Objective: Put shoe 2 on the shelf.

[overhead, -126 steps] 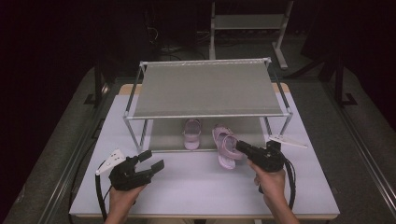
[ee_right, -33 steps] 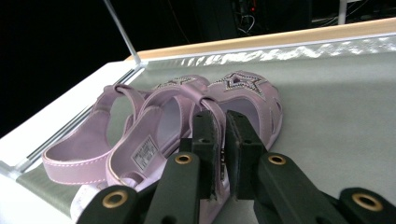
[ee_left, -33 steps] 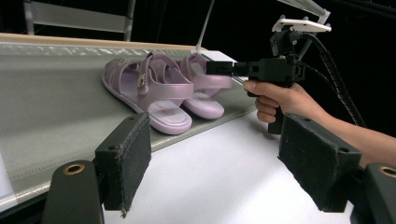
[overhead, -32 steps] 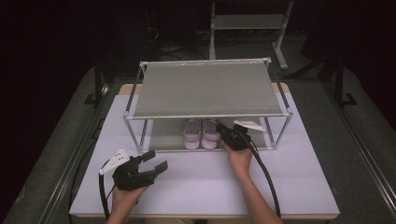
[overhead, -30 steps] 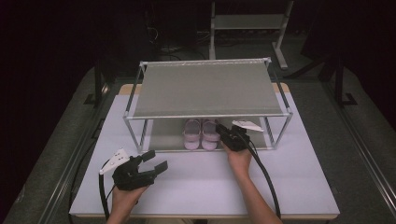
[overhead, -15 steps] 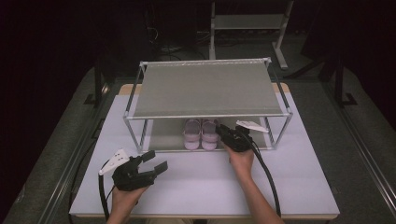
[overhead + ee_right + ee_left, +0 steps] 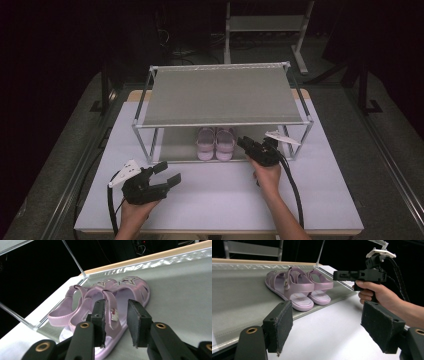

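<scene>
The pair of pink sandals [image 7: 216,143] sits side by side on the lower shelf [image 7: 175,145] of the metal rack [image 7: 222,95], near its middle; their long axes run front to back, star-trimmed toes aimed at the far edge, heels toward the person; the right gripper [image 7: 251,147] hovers just beside the right-hand sandal's heel, its jaws having just been opening, the ankle strap [image 7: 110,303] seen in the gap between them but not pinched; the left gripper [image 7: 162,175] rests near the table's [image 7: 220,200] front, jaws spread wide on nothing.
</scene>
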